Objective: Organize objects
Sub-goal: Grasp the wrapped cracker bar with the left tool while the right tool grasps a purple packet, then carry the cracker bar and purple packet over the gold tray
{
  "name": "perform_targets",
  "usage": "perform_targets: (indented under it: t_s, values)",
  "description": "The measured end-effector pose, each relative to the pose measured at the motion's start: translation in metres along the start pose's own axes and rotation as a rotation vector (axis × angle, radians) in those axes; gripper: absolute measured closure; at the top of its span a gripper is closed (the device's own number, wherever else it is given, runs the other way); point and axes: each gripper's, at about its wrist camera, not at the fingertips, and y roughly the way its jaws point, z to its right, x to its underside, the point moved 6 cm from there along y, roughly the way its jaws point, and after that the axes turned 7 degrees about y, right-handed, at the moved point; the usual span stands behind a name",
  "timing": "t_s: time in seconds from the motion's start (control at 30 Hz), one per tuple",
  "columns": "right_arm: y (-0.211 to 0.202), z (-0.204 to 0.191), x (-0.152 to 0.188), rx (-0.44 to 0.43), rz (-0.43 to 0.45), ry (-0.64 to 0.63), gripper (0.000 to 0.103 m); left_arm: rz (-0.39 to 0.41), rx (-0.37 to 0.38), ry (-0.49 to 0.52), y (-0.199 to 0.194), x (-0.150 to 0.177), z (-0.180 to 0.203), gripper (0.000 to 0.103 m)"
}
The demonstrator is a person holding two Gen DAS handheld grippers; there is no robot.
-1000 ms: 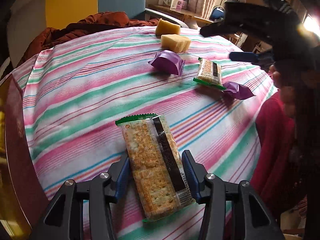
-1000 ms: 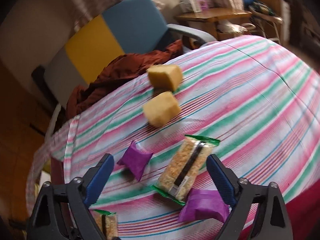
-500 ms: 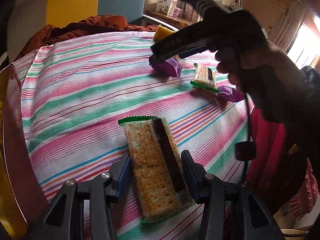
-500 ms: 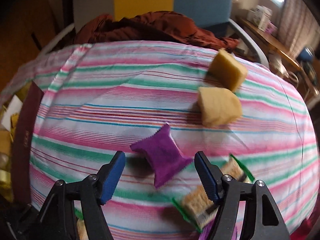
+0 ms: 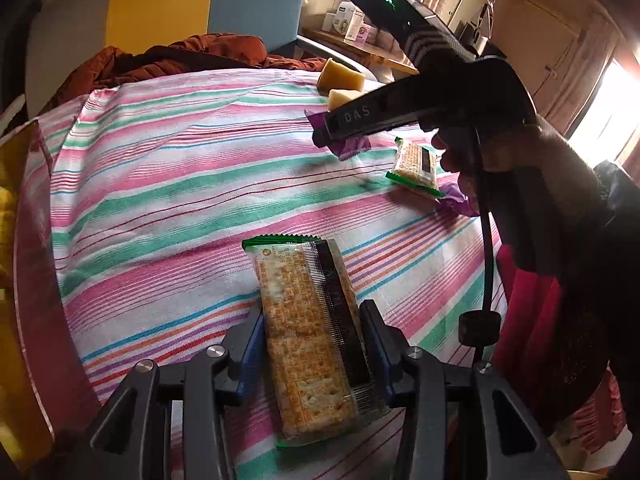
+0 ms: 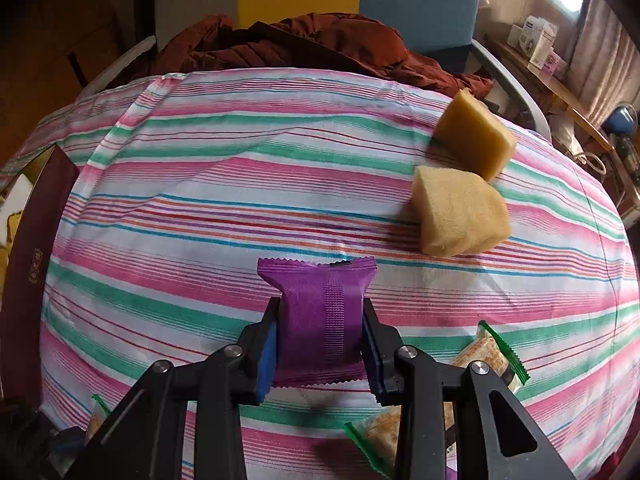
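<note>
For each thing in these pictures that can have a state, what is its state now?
Left tongs: shut on the clear cracker packet with green ends.
Right tongs: closing, pads pressing the purple foil packet.
Two yellow sponge blocks: lying free on the striped cloth.
Second cracker packet: lying free.

My left gripper [image 5: 312, 344] points steeply down, blue pads clamped on a clear green-edged cracker packet [image 5: 310, 336]. My right gripper [image 6: 320, 340], angled down, is closing on a purple foil sachet [image 6: 320, 312].
</note>
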Motion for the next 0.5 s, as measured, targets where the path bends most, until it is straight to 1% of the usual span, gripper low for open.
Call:
perform_targets:
  t_s: [0.17, 0.27, 0.3, 0.5]
  values:
    - [-0.008, -0.006, -0.003, -0.02, 0.035, -0.007, 0.066, 0.002, -0.042, 0.01, -0.012, 0.001, 0.001, 0.058]
    - [-0.012, -0.006, -0.004, -0.039, 0.045, 0.005, 0.066, 0.035, -0.071, 0.016, -0.028, -0.004, 0.001, 0.058]
    - [-0.013, -0.006, -0.004, -0.042, 0.048, 0.005, 0.066, 0.049, -0.097, -0.006, -0.033, -0.006, 0.0, 0.057]
    - [-0.017, -0.01, -0.004, -0.054, 0.061, -0.002, 0.066, 0.115, -0.166, -0.011, -0.065, -0.015, -0.007, 0.057]
